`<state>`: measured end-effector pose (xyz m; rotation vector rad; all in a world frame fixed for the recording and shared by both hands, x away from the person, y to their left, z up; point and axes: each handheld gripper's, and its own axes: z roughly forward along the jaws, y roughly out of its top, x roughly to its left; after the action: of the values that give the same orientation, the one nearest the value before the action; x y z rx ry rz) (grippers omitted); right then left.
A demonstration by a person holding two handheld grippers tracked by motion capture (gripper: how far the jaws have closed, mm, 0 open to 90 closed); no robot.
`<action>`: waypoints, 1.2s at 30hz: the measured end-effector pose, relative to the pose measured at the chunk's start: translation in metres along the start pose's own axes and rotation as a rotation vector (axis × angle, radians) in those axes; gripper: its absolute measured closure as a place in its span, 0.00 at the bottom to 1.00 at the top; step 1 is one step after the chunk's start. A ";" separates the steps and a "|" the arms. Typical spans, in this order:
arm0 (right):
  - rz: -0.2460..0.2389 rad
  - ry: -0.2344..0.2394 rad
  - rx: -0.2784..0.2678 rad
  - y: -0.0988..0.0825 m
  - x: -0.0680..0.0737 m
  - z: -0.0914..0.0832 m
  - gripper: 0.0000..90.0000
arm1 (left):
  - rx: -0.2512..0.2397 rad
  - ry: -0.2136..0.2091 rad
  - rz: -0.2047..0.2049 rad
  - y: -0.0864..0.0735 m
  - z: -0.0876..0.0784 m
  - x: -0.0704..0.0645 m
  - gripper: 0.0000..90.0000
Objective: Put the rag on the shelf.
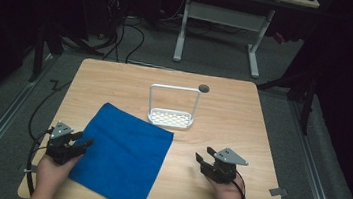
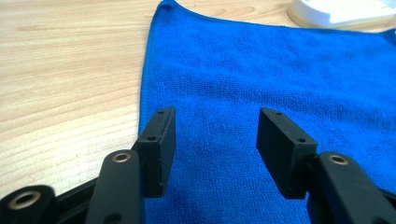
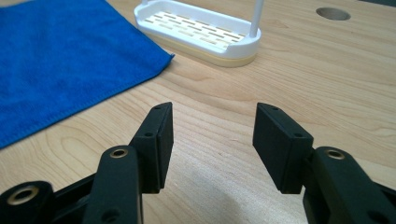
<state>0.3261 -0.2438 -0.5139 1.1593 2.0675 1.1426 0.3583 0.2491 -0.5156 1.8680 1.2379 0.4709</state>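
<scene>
A blue cloth lies spread flat on the near left part of a wooden table, turned at an angle so that one corner points away from the person and another reaches the near edge. It is a plain, evenly coloured square with a fine, fuzzy nap and a stitched hem along its border, which shows clearly in the right gripper view. A small white tag sticks out at its near edge. The surface of the cloth is smooth, with no folds.

The left gripper rests at the cloth's left edge, its jaws standing wide apart over the blue fabric with nothing pinched between them. The right gripper sits well apart from the cloth, on bare wood to its right, jaws also spread wide and holding nothing.

Just beyond the cloth's far corner stands a white rack with a slotted base and a tall looped handle. A round hole marks the table's far side.

The table is light wood with rounded corners. Around it the floor is grey carpet, with black cables trailing at the left, and a white-legged desk stands farther back in a dim room.
</scene>
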 end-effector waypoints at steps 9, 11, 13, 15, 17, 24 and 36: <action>-0.017 0.016 -0.035 0.001 0.005 0.000 0.52 | -0.002 -0.002 -0.018 0.000 -0.001 0.003 0.51; -0.017 0.033 -0.036 0.005 0.008 -0.001 0.48 | 0.005 -0.004 -0.017 -0.001 0.000 0.002 0.51; -0.013 0.059 -0.034 0.009 0.011 0.001 0.45 | 0.014 -0.006 -0.012 -0.001 0.000 0.002 0.51; -0.018 0.071 -0.042 0.010 0.014 0.002 0.45 | 0.015 -0.004 -0.011 -0.001 0.001 0.002 0.51; -0.032 0.076 -0.033 0.013 0.021 0.006 0.45 | 0.017 -0.002 -0.010 -0.001 0.000 0.002 0.51; -0.038 0.113 -0.023 0.019 0.035 0.015 0.45 | 0.009 -0.003 -0.030 -0.008 -0.008 0.006 0.52; -0.088 0.231 0.012 0.035 0.067 0.039 0.58 | 0.020 0.019 -0.050 -0.025 -0.025 0.009 0.61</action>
<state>0.3363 -0.1595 -0.5063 0.9700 2.2759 1.2734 0.3306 0.2726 -0.5225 1.8482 1.3029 0.4514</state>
